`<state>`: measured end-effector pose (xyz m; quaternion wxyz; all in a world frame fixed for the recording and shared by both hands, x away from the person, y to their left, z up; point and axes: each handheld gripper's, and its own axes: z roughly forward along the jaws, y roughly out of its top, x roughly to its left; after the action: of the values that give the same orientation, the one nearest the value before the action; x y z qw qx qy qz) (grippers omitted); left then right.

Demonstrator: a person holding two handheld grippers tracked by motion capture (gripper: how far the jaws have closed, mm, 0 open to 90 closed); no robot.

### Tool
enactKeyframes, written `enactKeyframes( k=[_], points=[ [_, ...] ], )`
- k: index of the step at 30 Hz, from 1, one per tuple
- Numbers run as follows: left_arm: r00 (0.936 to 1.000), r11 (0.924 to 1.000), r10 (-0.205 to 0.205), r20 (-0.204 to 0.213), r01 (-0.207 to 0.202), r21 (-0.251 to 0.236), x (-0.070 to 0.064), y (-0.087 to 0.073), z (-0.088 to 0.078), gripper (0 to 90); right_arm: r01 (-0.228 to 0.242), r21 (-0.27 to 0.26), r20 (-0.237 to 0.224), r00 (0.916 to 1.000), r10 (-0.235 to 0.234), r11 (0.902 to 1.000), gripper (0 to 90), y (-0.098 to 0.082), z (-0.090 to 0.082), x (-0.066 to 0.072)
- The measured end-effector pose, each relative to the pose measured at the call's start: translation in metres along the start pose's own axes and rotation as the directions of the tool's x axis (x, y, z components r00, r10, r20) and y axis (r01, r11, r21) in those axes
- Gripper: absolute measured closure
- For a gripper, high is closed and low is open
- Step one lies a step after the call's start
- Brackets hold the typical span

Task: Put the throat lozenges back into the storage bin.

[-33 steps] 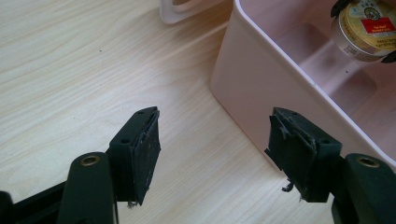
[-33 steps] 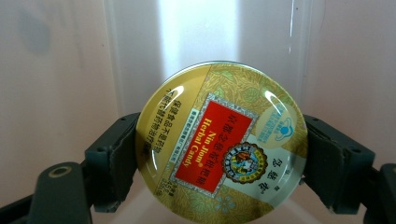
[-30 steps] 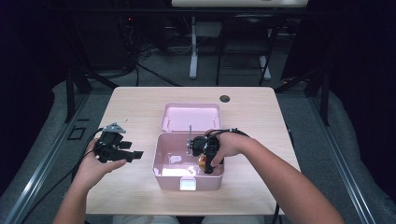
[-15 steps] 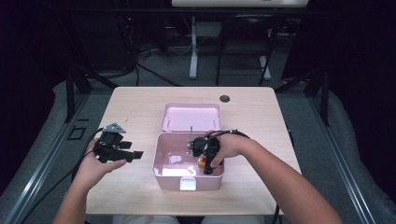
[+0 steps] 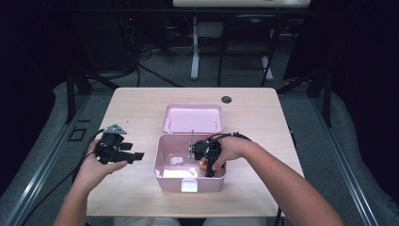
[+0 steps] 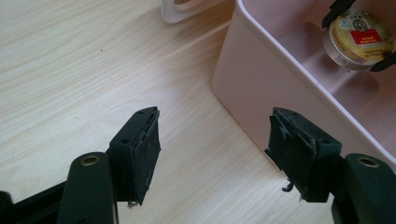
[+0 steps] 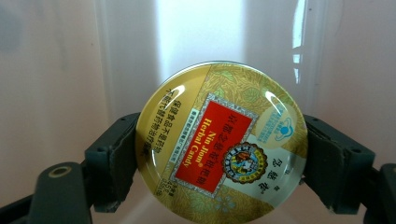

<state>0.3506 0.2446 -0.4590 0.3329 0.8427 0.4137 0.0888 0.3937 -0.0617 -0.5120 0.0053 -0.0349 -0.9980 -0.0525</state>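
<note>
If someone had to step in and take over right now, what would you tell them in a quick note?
Right claw: shut on the round candy tin, held low inside the open pink box.
Left claw: open, holding nothing, over the table just left of the box.
The box's lid lies flat behind it.
Done: tin gripped and inside the box.
Left, probably: release the tin, pull the claw out, close the lid.

The tin (image 7: 222, 140) sits in the box (image 5: 162, 174) (right side); the lid (image 5: 192, 117) lies behind.
</note>
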Motion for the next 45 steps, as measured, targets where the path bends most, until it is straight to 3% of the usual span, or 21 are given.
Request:
enactKeyframes(
  k=[18,23,32,38,45],
  points=[
    [1.0,1.0,0.003,-0.002,-0.003,0.0,0.0,0.0,0.0,33.9,-0.004,0.008,0.004,1.0,0.004,1.0,19.3,0.0,0.003,-0.001],
    [1.0,1.0,0.002,-0.006,-0.002,-0.002,0.0,0.0,0.0,33.8,-0.014,-0.008,0.014,0.9998,0.015,0.9999,14.6,0.0,0.002,-0.001],
    [0.9999,0.9999,-0.007,0.01,0.007,0.008,0.0,0.0,0.0,33.9,-0.048,-0.099,0.027,0.9983,0.051,0.994,14.8,-0.003,-0.023,-0.001],
    [0.9991,0.9997,0.021,0.037,-0.021,0.015,-0.006,0.002,0.002,34.0,-0.061,-0.109,0.059,0.996,0.067,0.9922,16.6,-0.005,-0.042,0.003],
    [0.9978,0.9987,0.05,0.042,-0.051,0.007,-0.008,0.002,0.005,32.4,-0.13,-0.147,0.06,0.9883,0.14,0.9805,21.0,-0.012,-0.061,0.004]
  ],
)
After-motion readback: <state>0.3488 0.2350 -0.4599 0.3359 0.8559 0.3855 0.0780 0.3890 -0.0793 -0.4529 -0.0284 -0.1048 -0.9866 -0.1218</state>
